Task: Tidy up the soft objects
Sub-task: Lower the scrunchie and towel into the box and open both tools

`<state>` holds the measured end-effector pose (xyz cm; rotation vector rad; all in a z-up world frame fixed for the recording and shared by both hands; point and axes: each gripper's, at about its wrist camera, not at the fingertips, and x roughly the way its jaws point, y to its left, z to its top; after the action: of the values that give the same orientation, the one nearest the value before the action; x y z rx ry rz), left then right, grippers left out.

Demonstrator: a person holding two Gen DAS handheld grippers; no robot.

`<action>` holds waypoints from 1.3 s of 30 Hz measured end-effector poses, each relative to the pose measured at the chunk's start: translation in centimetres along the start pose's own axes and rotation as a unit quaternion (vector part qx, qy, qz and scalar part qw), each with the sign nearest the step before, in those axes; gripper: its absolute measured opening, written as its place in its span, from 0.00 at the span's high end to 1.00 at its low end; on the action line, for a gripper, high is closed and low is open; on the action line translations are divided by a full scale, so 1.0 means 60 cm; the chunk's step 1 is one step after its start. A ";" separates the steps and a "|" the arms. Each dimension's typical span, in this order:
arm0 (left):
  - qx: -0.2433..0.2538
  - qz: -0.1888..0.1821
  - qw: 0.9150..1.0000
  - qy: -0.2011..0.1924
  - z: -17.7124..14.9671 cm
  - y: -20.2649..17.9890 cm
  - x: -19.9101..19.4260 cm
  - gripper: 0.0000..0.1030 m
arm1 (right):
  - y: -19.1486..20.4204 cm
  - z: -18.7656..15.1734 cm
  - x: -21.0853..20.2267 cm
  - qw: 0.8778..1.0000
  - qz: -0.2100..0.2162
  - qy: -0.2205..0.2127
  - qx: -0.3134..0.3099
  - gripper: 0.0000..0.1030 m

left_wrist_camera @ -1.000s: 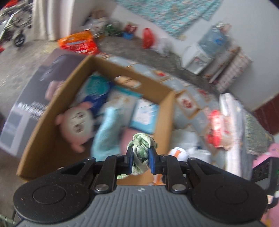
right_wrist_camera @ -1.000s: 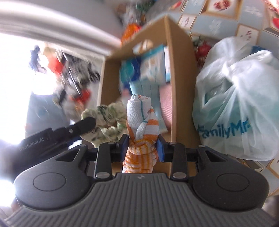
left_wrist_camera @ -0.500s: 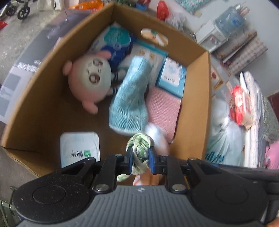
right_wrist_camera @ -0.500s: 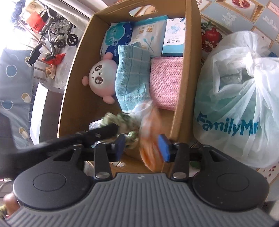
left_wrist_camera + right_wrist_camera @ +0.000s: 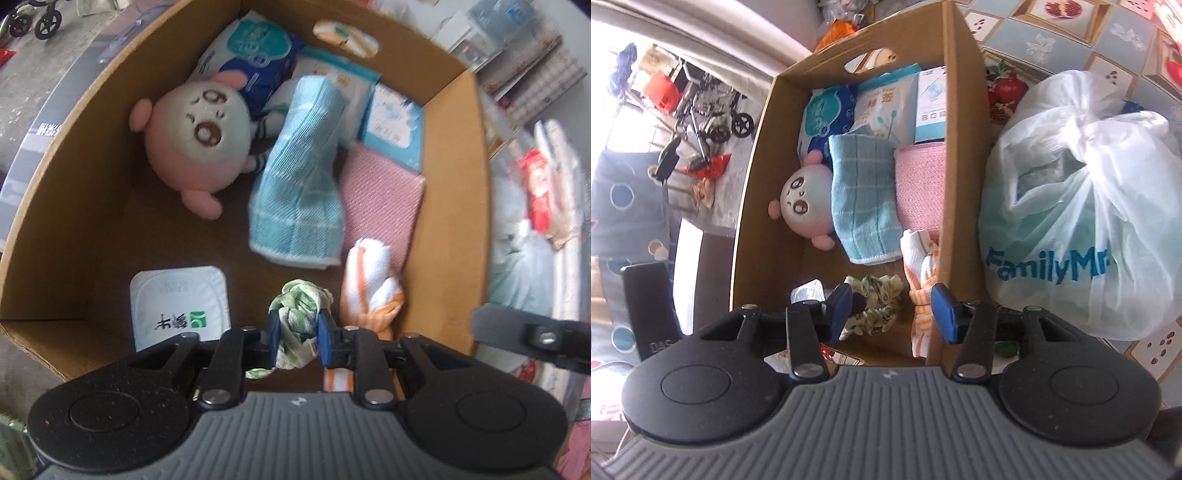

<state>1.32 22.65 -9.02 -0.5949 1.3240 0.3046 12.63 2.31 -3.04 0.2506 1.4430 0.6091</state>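
Cardboard box (image 5: 476, 206) takes the softs: left gripper (image 5: 295, 334) easing open around green knotted cloth (image 5: 297, 317), right gripper (image 5: 891, 308) wide, empty, orange-striped towel (image 5: 921, 273) dropped.

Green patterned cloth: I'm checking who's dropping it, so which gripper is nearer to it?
Left. The left gripper has the green patterned cloth between its opening jaws. The right gripper stands open above it, apart, over the cardboard box.

Left hand-held gripper (image 5: 295, 332) opening around green cloth (image 5: 297, 314) inside box (image 5: 74, 177).
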 end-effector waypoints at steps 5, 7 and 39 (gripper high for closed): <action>0.012 0.031 0.999 0.008 -0.007 -0.002 0.009 0.53 | -0.020 0.000 -0.006 1.000 0.016 -0.007 0.022 0.53; 0.011 0.023 1.000 0.005 -0.012 -0.001 0.002 0.47 | -0.025 -0.001 -0.008 1.000 0.016 -0.009 0.025 0.53; -0.041 -0.008 0.998 0.053 -0.006 -0.007 0.087 0.52 | -0.117 -0.018 -0.024 0.997 0.013 -0.011 0.069 0.53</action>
<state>2.48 21.49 -13.98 -0.6992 1.4137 0.3193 13.23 -4.44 -5.54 0.3832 1.4651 0.5267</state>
